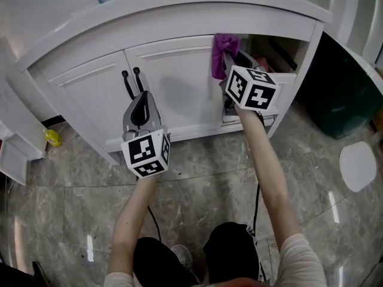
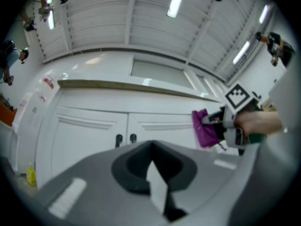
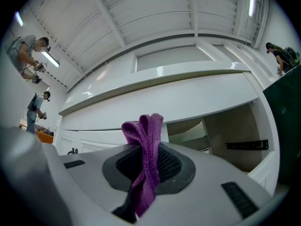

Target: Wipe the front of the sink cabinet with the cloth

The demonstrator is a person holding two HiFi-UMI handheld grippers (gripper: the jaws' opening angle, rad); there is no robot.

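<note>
Cloth [image 1: 222, 51] long axis vertical | right tool [image 3: 148, 149] clamped on it | left tool [image 2: 151, 166] closed, empty

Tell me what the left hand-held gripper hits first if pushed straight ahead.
Probably the white cabinet door, just right of its two black handles; the left hand-held gripper points there with nothing in between. Depth is unclear.
</note>
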